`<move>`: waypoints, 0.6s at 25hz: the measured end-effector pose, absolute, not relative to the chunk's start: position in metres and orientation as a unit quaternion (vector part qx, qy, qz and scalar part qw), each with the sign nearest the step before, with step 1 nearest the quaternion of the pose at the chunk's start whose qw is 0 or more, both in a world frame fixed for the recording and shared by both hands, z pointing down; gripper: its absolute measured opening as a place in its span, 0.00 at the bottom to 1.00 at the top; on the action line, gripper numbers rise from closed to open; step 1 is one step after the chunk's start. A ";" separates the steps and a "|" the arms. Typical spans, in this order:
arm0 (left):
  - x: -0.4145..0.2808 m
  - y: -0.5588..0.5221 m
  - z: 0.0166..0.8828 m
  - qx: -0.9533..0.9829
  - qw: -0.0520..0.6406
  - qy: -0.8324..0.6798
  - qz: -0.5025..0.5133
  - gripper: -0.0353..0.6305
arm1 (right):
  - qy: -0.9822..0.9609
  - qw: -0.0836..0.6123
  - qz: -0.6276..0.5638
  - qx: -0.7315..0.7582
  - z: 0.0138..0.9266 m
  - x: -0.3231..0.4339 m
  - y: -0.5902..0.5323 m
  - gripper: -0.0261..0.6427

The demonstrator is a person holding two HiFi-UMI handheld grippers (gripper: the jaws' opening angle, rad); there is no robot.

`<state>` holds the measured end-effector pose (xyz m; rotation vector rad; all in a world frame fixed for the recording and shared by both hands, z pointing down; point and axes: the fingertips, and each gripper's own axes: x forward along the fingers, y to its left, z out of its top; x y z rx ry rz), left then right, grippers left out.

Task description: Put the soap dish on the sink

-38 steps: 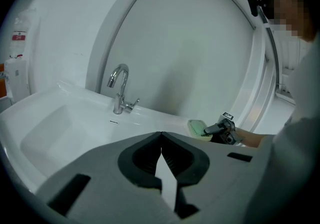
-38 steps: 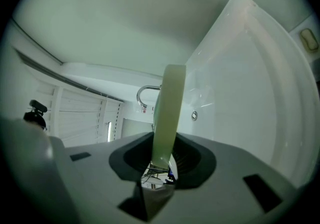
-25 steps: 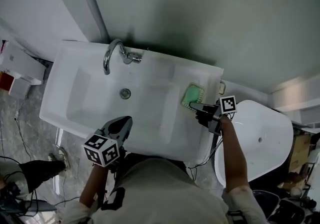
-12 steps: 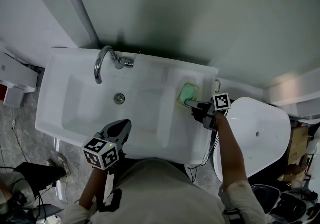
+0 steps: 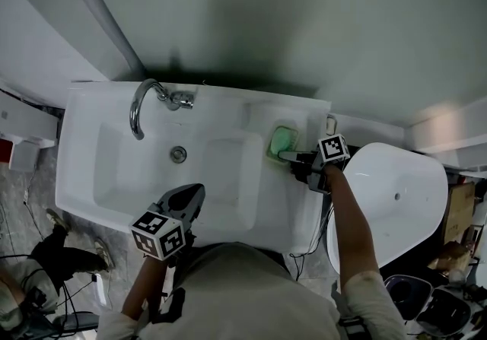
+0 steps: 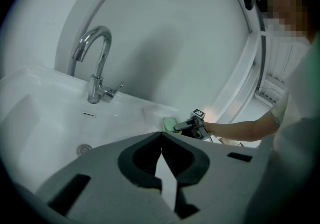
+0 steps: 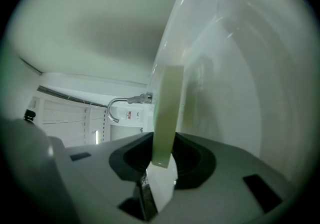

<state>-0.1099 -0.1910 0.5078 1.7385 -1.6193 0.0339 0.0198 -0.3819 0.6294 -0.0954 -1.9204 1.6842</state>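
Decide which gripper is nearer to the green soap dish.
Right. The right gripper is shut on the soap dish at the right ledge of the sink. The left gripper hangs over the basin's front rim, well apart from it.

The small pale green soap dish (image 5: pixel 282 141) has round corners. It is just right of the middle of the picture, over the flat right end of the big white sink (image 5: pixel 84 106). The right gripper (image 5: pixel 280 154) pinches its near edge.
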 end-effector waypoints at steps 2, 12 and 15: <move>-0.107 -0.195 0.508 0.681 0.375 -0.629 0.014 0.08 | -0.717 0.304 0.626 -0.036 0.632 0.023 -0.384 0.20; -0.101 -0.203 0.520 0.683 0.390 -0.617 0.024 0.08 | -0.697 0.329 0.636 -0.046 0.644 0.022 -0.391 0.22; -0.098 -0.209 0.520 0.687 0.390 -0.612 0.022 0.08 | -0.697 0.331 0.634 -0.042 0.645 0.022 -0.397 0.22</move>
